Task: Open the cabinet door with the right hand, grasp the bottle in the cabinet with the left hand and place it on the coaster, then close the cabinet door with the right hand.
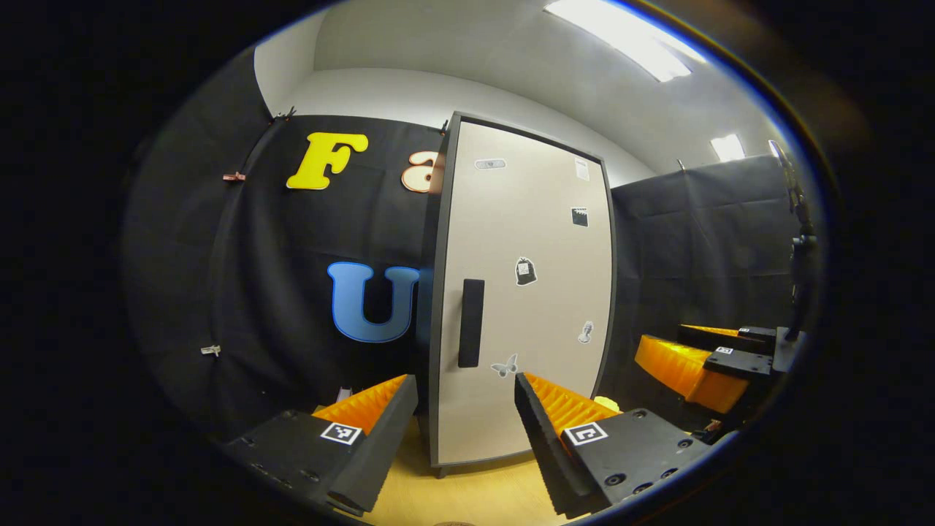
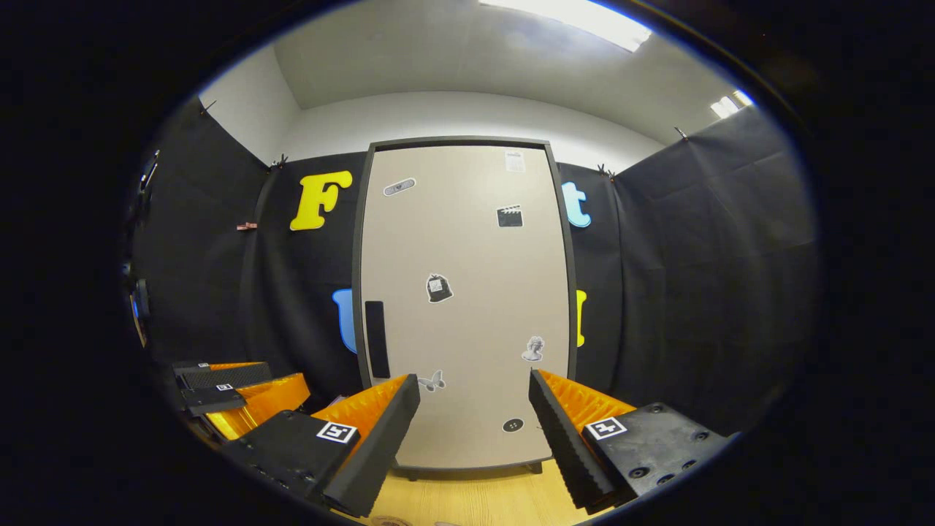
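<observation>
Cabinet (image 2: pixel 467 307) stands shut on wooden tabletop (image 2: pixel 475 500) amid black cloth walls (image 2: pixel 694 277); both grippers' fingers spread, empty.

Stood upright on the wooden tabletop (image 2: pixel 467 504), toward its back edge and close before the black cloth wall: a tall cabinet (image 2: pixel 464 307) with a dark frame. Closed flush in that frame, the cabinet door (image 2: pixel 475 256), pale beige, dotted with small stickers. Carried a dark vertical handle (image 2: pixel 376 339) low along its left edge. Seen at an angle in the left gripper view, the same cabinet door (image 1: pixel 522 292) shut, handle (image 1: pixel 471 322) near its left edge, the dark side panel turned toward the wall. Raised off the tabletop on short feet.
</observation>
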`<state>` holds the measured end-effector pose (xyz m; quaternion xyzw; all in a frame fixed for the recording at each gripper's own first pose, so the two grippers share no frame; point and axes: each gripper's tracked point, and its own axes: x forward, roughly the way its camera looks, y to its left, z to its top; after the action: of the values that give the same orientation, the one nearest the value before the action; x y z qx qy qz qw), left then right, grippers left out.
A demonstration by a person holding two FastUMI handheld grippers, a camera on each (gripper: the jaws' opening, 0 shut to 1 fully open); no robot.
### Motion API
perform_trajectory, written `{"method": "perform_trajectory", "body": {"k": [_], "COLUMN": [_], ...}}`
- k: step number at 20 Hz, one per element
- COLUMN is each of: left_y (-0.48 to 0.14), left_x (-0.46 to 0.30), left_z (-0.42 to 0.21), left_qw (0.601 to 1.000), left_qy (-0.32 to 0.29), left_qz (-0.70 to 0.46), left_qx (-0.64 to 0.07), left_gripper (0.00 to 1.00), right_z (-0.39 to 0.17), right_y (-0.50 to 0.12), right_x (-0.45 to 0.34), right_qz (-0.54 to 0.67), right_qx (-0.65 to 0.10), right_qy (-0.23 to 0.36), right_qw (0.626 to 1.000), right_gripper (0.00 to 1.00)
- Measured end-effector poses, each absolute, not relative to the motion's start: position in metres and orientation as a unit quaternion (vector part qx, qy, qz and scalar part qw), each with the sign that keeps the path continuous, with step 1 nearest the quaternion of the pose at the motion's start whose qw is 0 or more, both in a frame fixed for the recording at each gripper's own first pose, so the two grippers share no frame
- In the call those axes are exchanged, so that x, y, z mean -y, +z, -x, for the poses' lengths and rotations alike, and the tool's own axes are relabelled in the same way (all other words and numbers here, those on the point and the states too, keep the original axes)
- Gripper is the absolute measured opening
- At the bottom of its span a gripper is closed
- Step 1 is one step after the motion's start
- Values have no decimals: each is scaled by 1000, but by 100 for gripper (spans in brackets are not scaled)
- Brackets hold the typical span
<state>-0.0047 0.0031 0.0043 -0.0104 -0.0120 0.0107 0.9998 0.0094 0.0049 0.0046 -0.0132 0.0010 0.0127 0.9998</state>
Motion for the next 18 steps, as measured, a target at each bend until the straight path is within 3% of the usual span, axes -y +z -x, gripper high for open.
{"method": "perform_trajectory", "body": {"k": [18], "left_y": [-9], "left_x": [-27], "left_z": [18], "left_qw": [1000], "left_qy": [20], "left_qz": [2], "left_qx": [-10], "left_gripper": [88], "right_z": [-33], "right_y": [-1], "right_x": [-74], "right_qz": [30], "right_qx": [4], "right_qy": [72], "right_qw": [997], "right_gripper": [97]}}
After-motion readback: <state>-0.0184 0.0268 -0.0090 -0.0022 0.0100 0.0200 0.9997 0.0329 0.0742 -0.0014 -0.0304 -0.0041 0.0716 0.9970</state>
